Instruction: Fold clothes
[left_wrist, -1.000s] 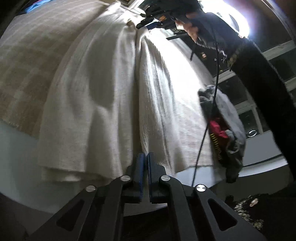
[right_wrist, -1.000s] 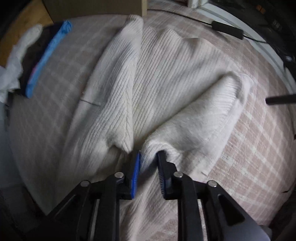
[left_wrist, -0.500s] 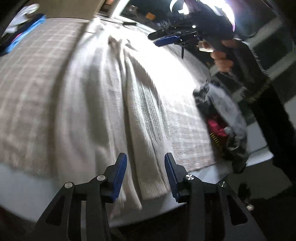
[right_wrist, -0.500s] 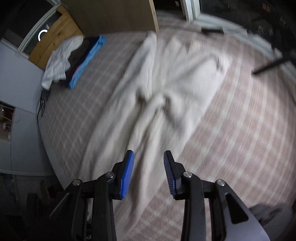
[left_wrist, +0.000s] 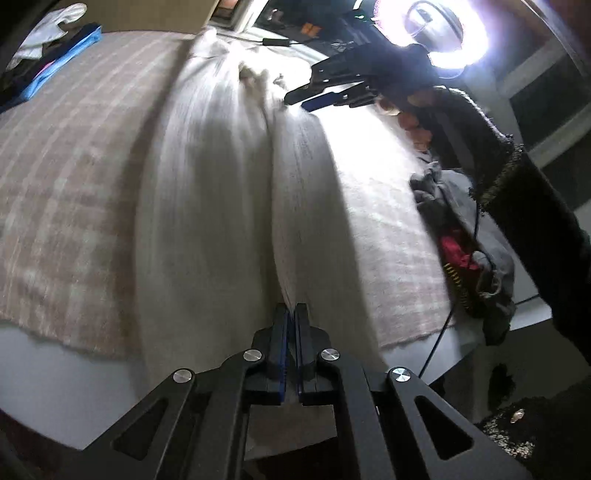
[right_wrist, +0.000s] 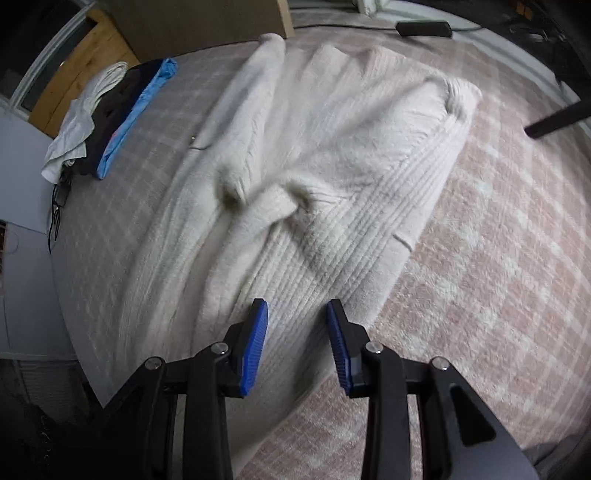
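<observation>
1. Left wrist view: left hand-held gripper (left_wrist: 291, 314) pinched together on the hem edge of the cream knit sweater (left_wrist: 221, 192), right where it droops over the near edge of the bed (left_wrist: 55, 192). Right hand-held gripper (left_wrist: 314, 98) up at the far end near the collar, not gripping anything from the look of it. Heap of grey and red clothes (left_wrist: 469, 240) off at the side.
2. Right wrist view: right hand-held gripper (right_wrist: 297, 336) with fingers apart, hovering over the ribbed sweater (right_wrist: 332, 177), nothing held. Sleeves already folded in across the middle. Small stack of folded clothes (right_wrist: 110, 118) at the far corner.
3. Handling guess: soft, floppy, a bit stretchy, fairly light. Best grabbed at hem corners and shoulders, not mid-panel, or probably just bunches up.
</observation>
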